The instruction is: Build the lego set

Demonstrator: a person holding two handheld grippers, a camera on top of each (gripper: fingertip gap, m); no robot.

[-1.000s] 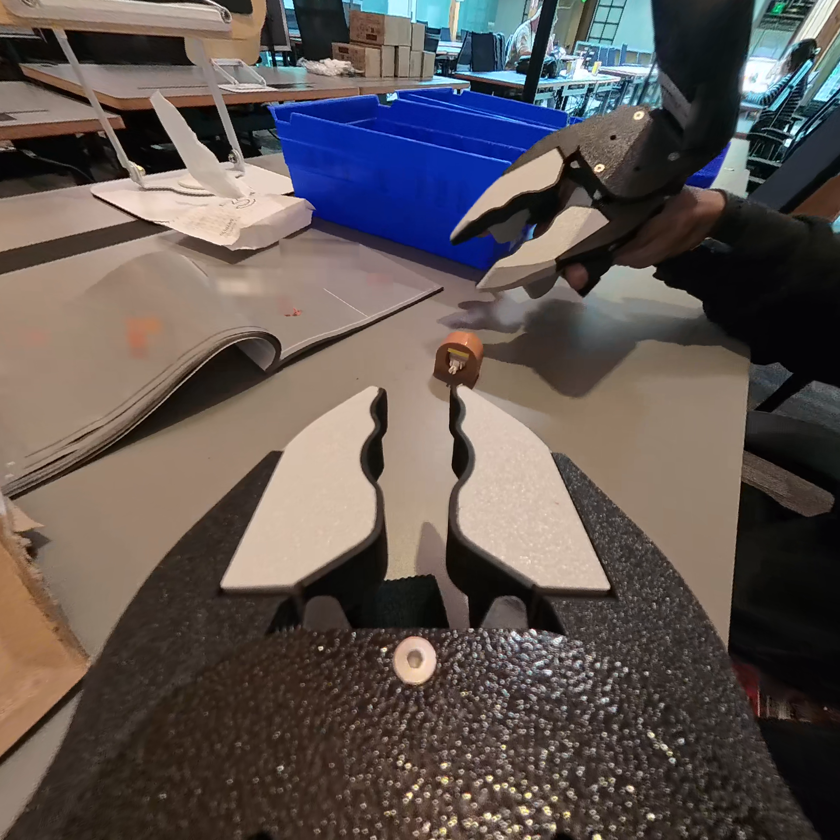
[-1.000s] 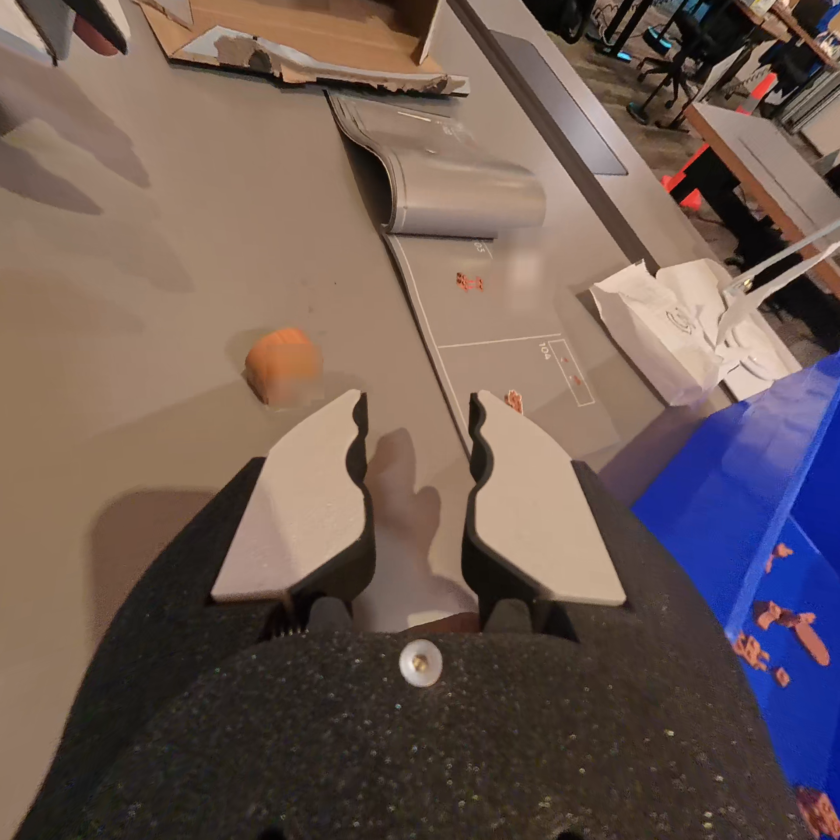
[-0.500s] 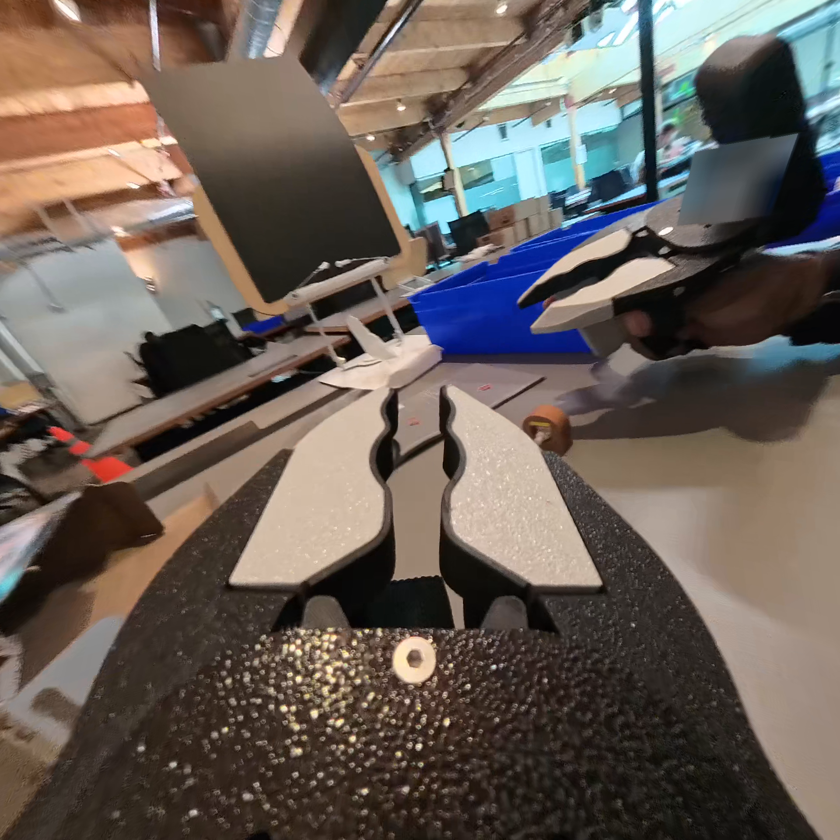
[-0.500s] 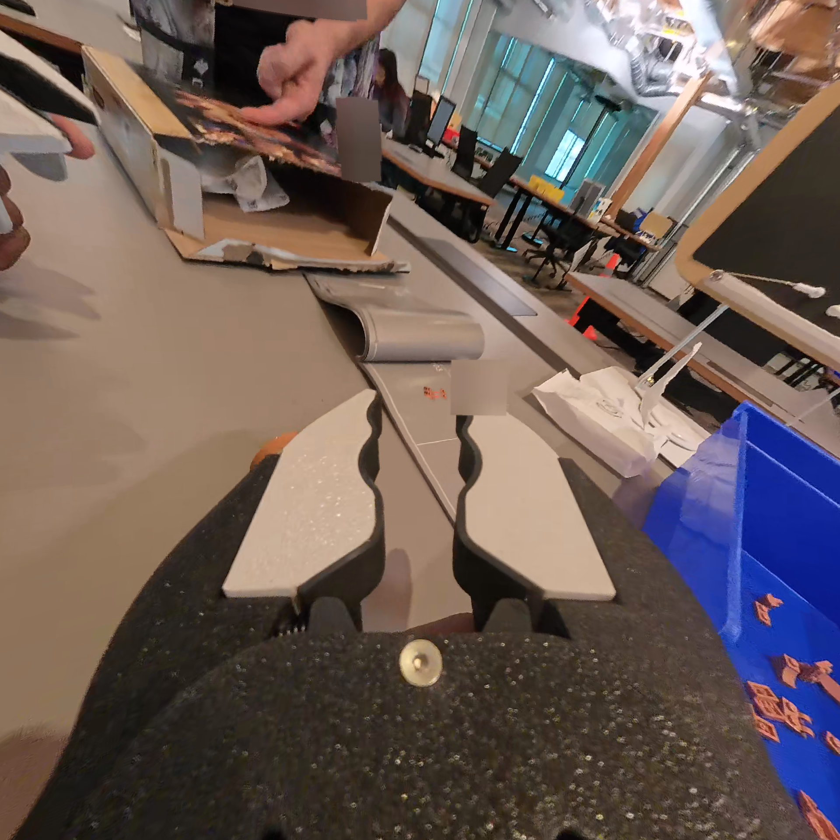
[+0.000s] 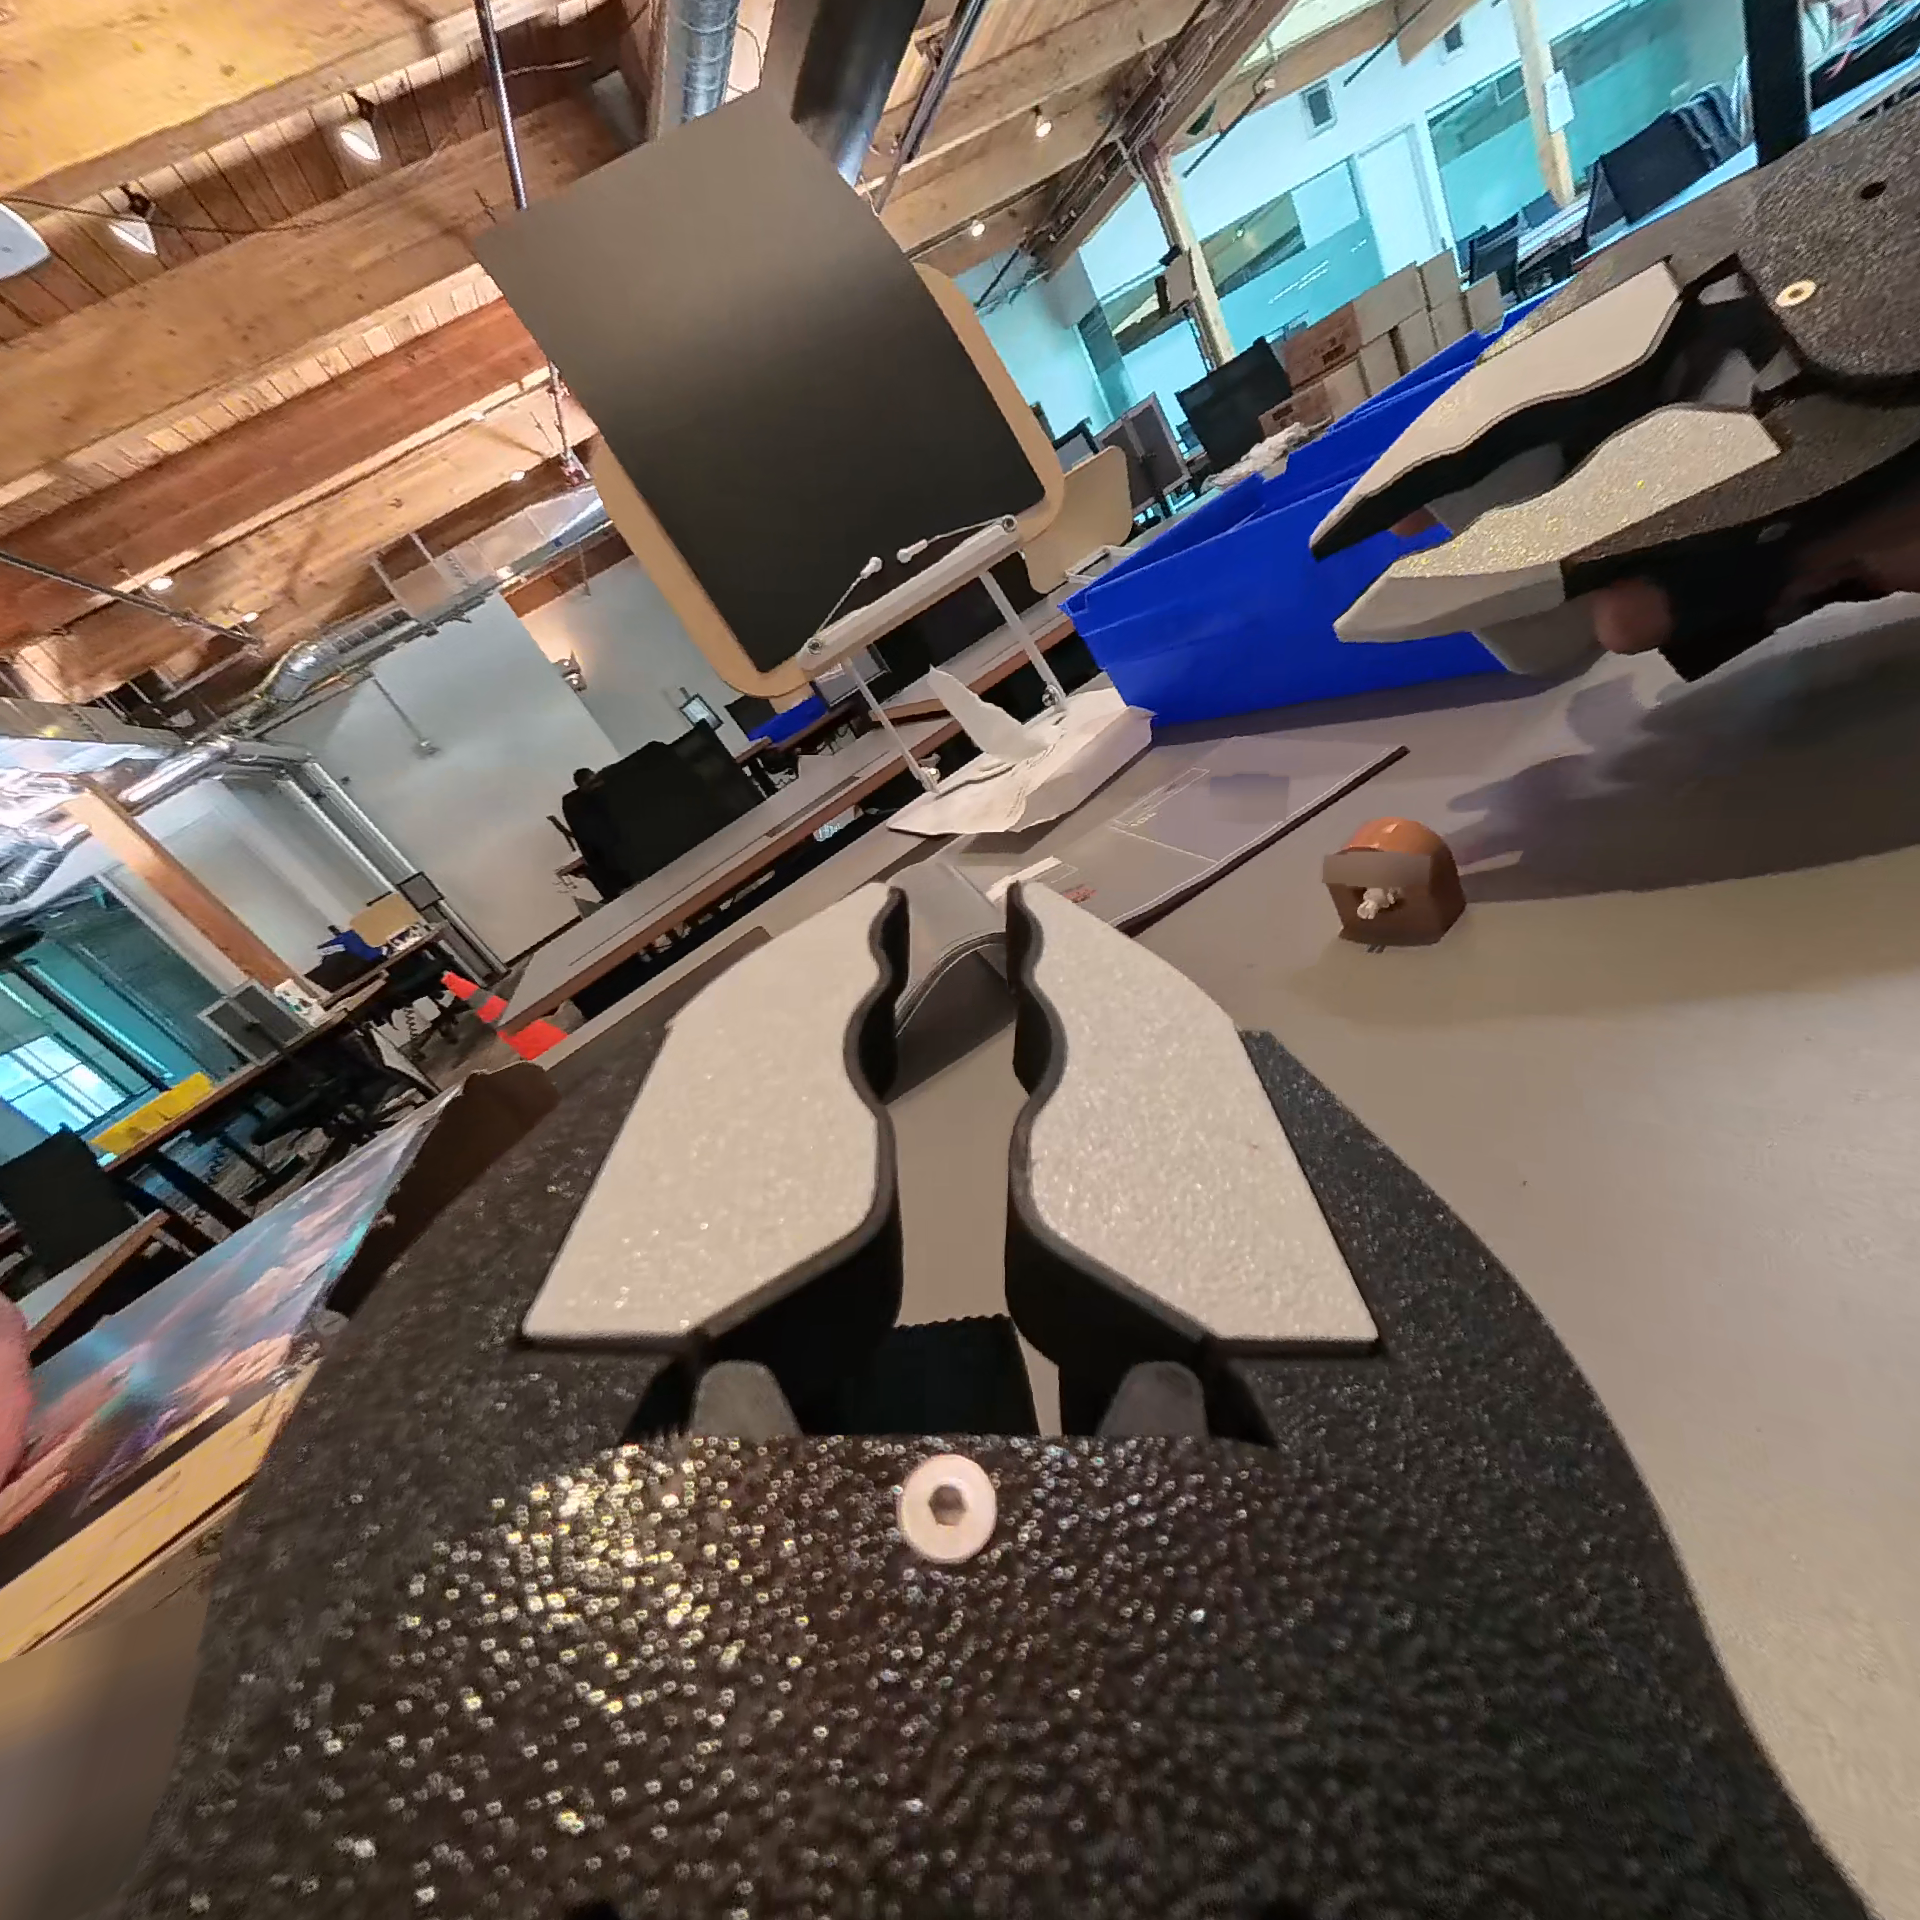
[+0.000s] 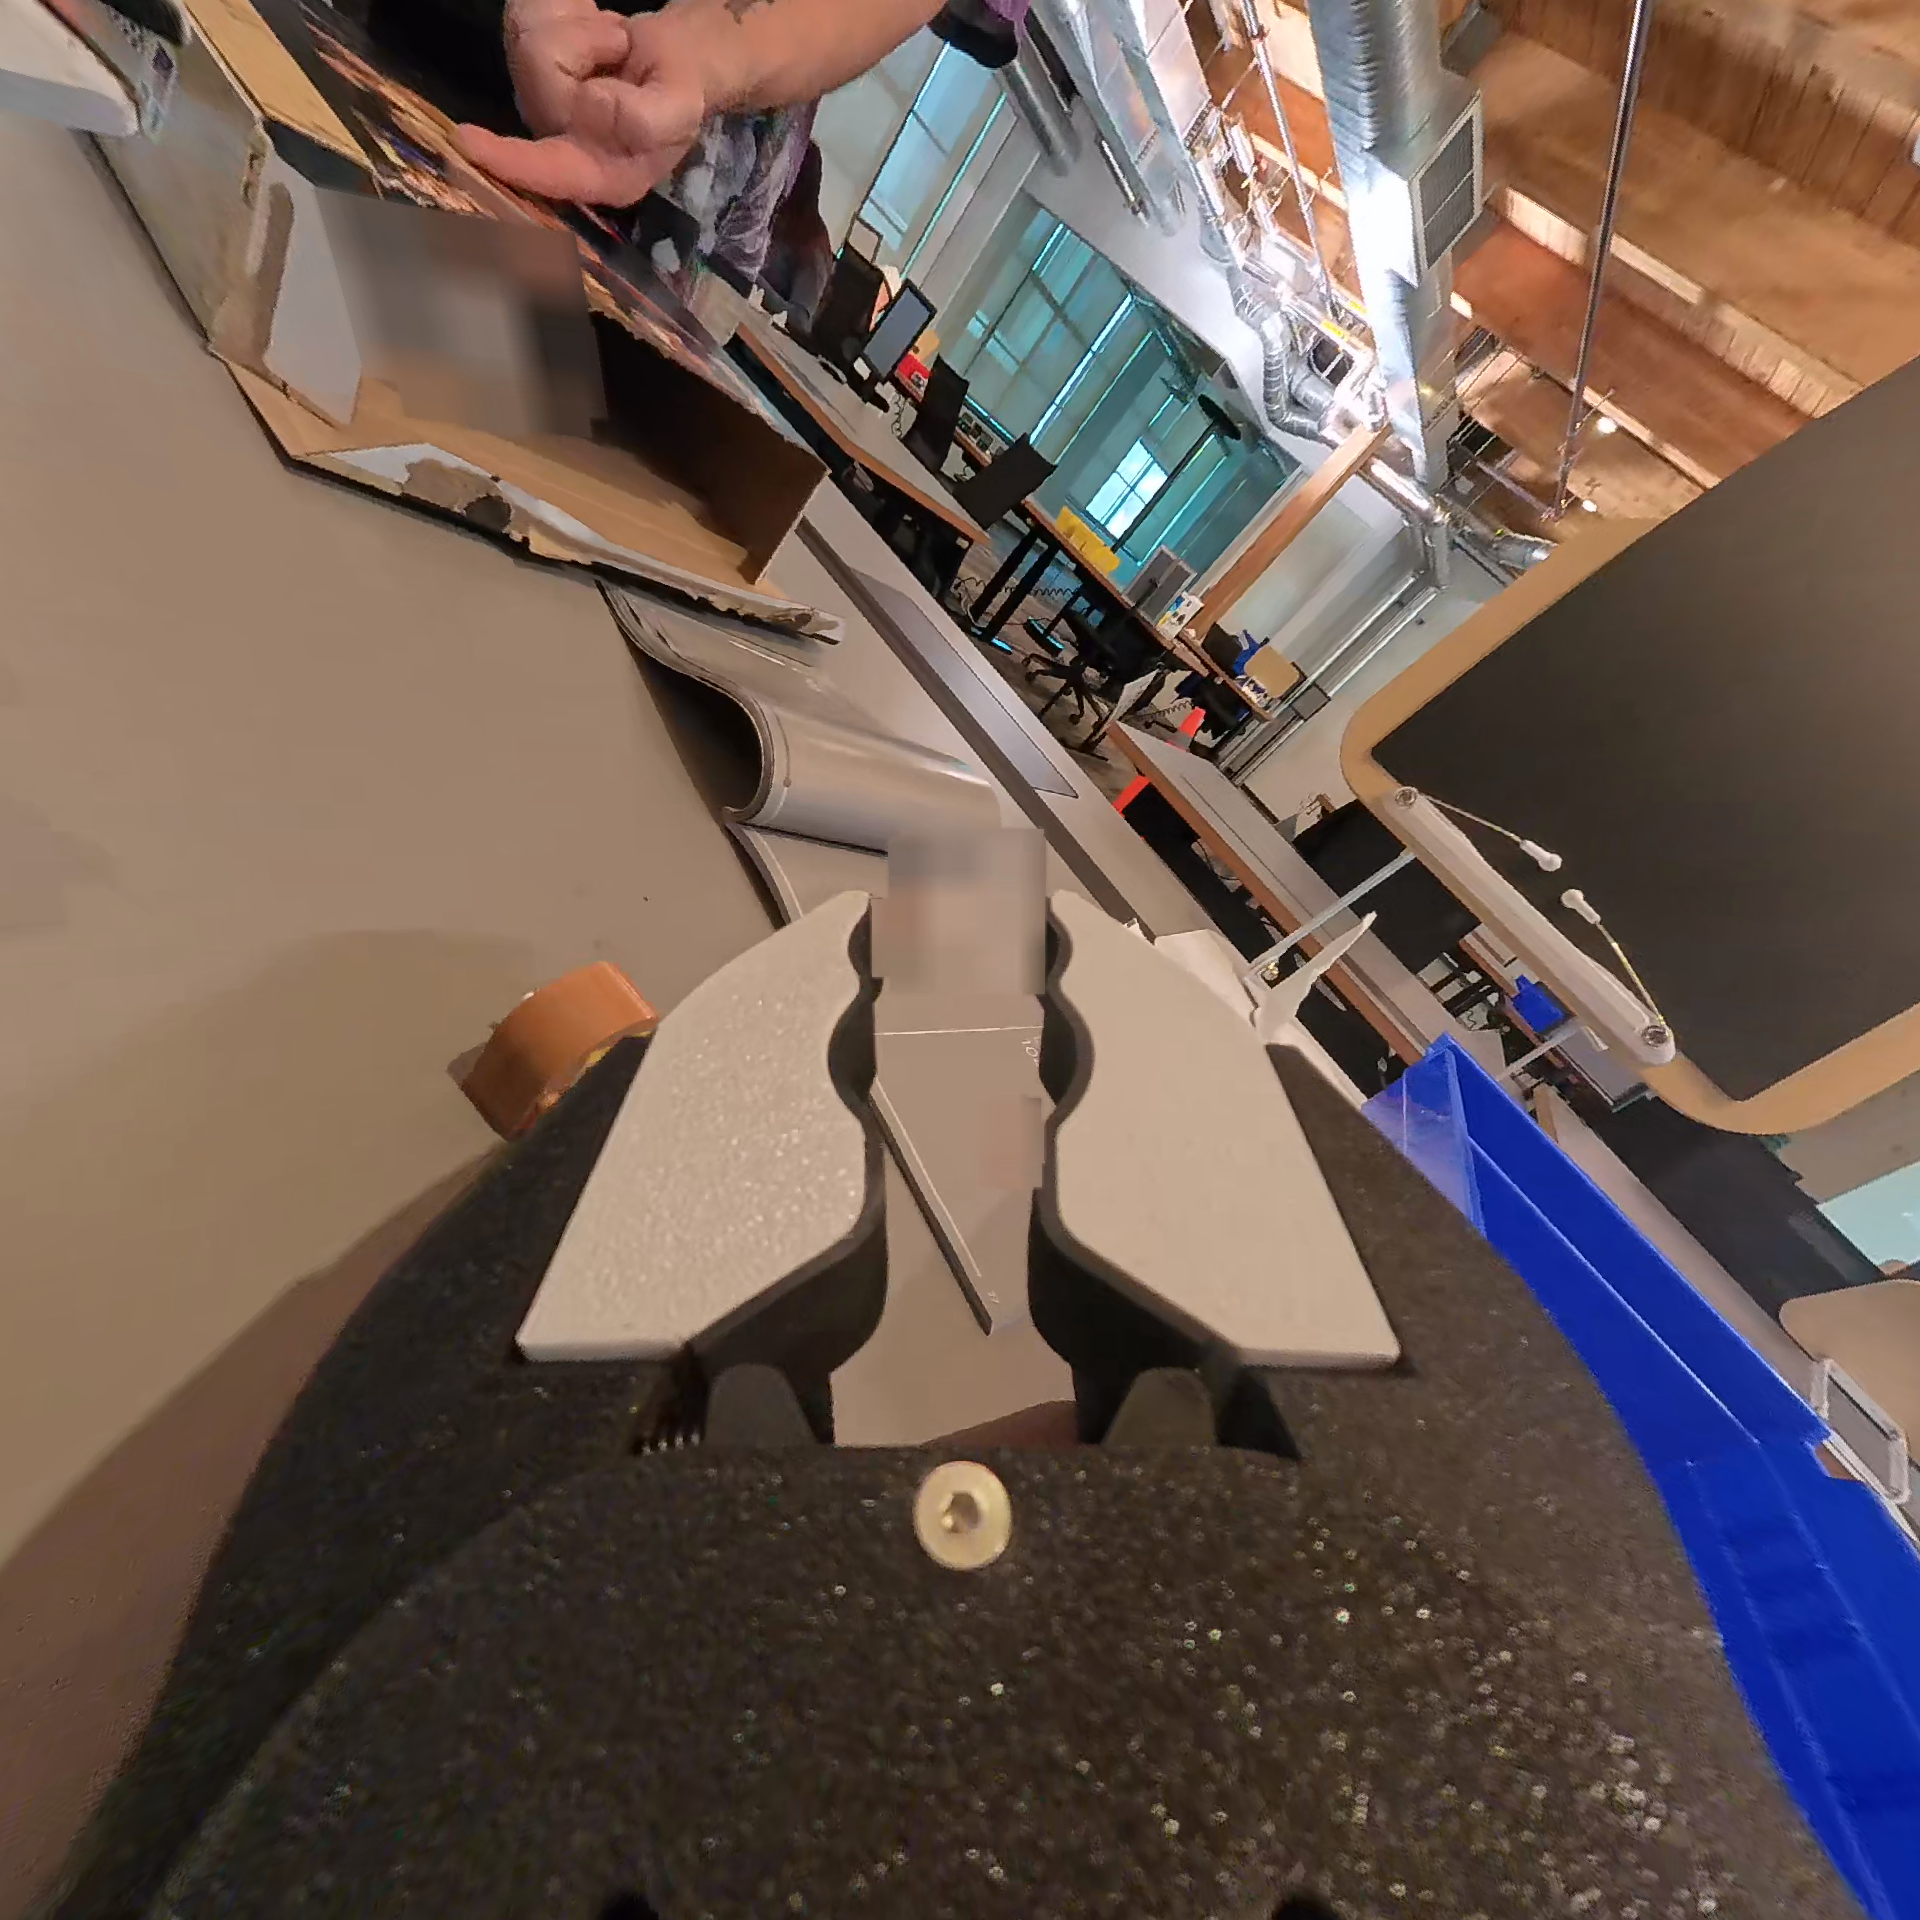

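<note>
Grey tabletop (image 5: 1558, 1195) fills the lower right of the left wrist view, with blue bins (image 5: 1226, 623) at its far edge in the upper right. A grey open booklet (image 6: 831, 769) lies at centre of the right wrist view, below a torn cardboard box (image 6: 520, 457) at upper left. Left gripper (image 5: 951, 904) sits at centre frame, jaws slightly apart, holding nothing. Right gripper (image 6: 961, 914) likewise stands apart and bare. A small brown block (image 5: 1397, 883) rests on the table right of centre, below the right gripper's tips.
</note>
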